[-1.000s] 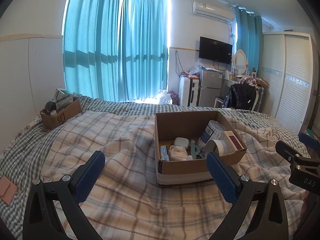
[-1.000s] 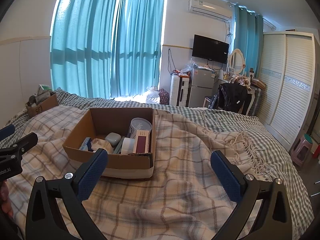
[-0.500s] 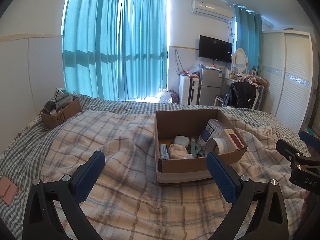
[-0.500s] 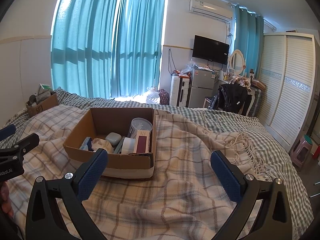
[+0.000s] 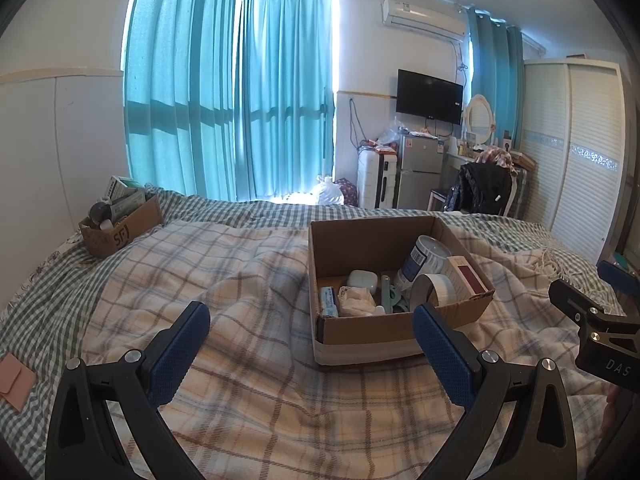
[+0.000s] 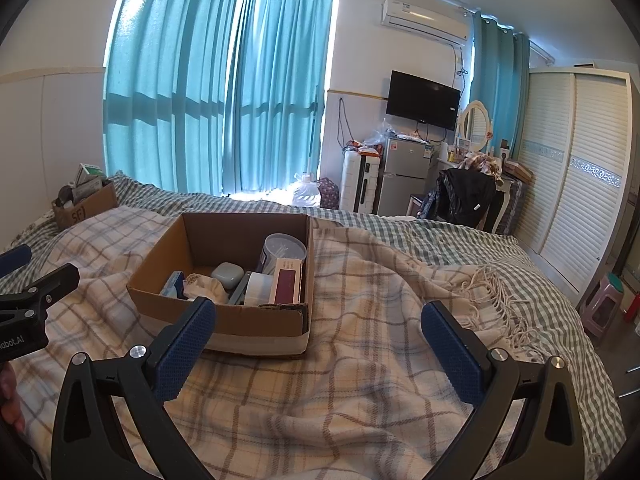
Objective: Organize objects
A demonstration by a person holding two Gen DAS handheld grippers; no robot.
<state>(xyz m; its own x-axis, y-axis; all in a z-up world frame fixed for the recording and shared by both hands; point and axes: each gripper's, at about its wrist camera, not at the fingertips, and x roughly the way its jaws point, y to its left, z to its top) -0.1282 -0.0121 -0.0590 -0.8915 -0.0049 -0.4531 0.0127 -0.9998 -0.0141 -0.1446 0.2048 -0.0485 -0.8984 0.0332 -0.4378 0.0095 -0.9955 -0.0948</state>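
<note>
Both wide open, left gripper (image 5: 312, 332), right gripper (image 6: 319, 330), seemingly empty, near cardboard box (image 5: 372, 336).

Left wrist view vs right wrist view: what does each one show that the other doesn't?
Only the left wrist view shows the pink pouch on the gingham sheet, and the right gripper at its right edge.

Only the right wrist view shows the plastic stool by the wardrobe, the blanket's fringe, and the left gripper at its left edge.

Both show the open cardboard box of small items on the plaid blanket, the SF box, teal curtains and the TV. Both sets of jaws are open, holding nothing.
</note>
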